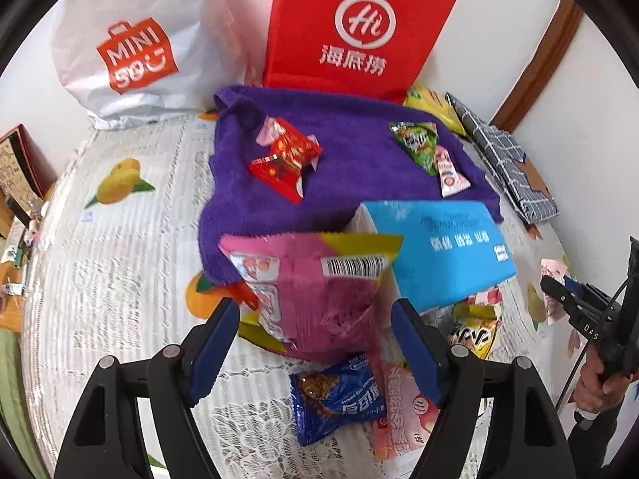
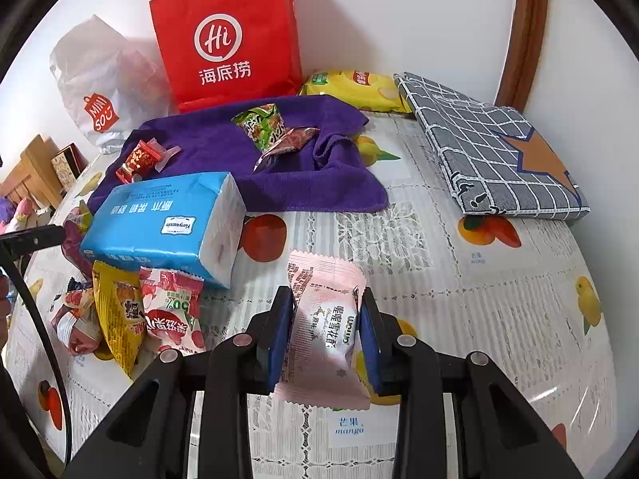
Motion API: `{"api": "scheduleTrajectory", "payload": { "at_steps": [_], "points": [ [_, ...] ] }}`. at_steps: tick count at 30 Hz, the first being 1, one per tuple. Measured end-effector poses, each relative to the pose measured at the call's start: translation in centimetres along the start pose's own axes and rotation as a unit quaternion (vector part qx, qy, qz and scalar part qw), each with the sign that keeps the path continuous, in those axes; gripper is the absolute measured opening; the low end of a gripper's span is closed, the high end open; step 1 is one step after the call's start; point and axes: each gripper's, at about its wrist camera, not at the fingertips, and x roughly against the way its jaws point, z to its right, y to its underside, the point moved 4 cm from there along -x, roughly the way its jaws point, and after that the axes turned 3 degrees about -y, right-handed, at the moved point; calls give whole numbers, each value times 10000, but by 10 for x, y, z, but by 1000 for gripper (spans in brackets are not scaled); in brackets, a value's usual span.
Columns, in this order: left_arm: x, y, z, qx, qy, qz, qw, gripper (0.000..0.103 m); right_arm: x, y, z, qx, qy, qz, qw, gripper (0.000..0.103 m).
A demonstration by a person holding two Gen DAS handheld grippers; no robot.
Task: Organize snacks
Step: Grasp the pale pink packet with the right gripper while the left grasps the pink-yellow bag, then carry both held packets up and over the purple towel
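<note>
Right gripper (image 2: pixel 324 333), jaws clamped on the two sides of a pale pink snack packet (image 2: pixel 325 319), which is held clear above the fruit-print tablecloth (image 2: pixel 459 319). Left gripper (image 1: pixel 315 343), jaws spread, with a blurred pink-and-yellow snack bag (image 1: pixel 315 291) between them; neither pad (image 1: pixel 213 343) presses on the bag, so it appears loose or falling. Just beyond it lies a blue tissue pack (image 1: pixel 443 247), partly on a purple towel (image 1: pixel 347 195) that carries a red candy packet (image 1: pixel 285 159) and a green packet (image 1: pixel 417 141). More snacks are heaped beside the tissue pack: a dark blue packet (image 1: pixel 339 399) and a yellow packet (image 2: pixel 118 311). A red paper bag (image 2: pixel 227 36) and a white plastic bag (image 2: pixel 100 84) stand at the wall. Risks, as judged: the released bag may land on the heap and slide off the table edge, scattering the pile; the right grip, taken on a soft, air-filled packet, may slip or crush its contents if squeezed harder.
</note>
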Motion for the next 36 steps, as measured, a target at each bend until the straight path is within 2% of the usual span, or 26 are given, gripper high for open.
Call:
{"api": "scheduleTrajectory", "payload": {
  "at_steps": [11, 21, 22, 25, 36],
  "points": [
    [-32, 3, -2, 56, -18, -328, 9994, 77, -7, 2, 5, -41, 72, -105, 9999, 33],
    [-46, -1, 2, 62, -152, -339, 9993, 77, -18, 2, 1, 22, 62, -179, 9998, 33],
    [-45, -1, 3, 65, -110, -316, 9994, 71, -18, 1, 1, 38, 68, -173, 9998, 33],
    [-40, 0, 0, 81, -78, -244, 9996, 67, -17, 0, 0, 47, 64, -149, 9999, 33],
    [-1, 1, -13, 255, -67, 140, 9996, 66, 5, -12, -15, 168, -22, 122, 9998, 33]
  ]
}}
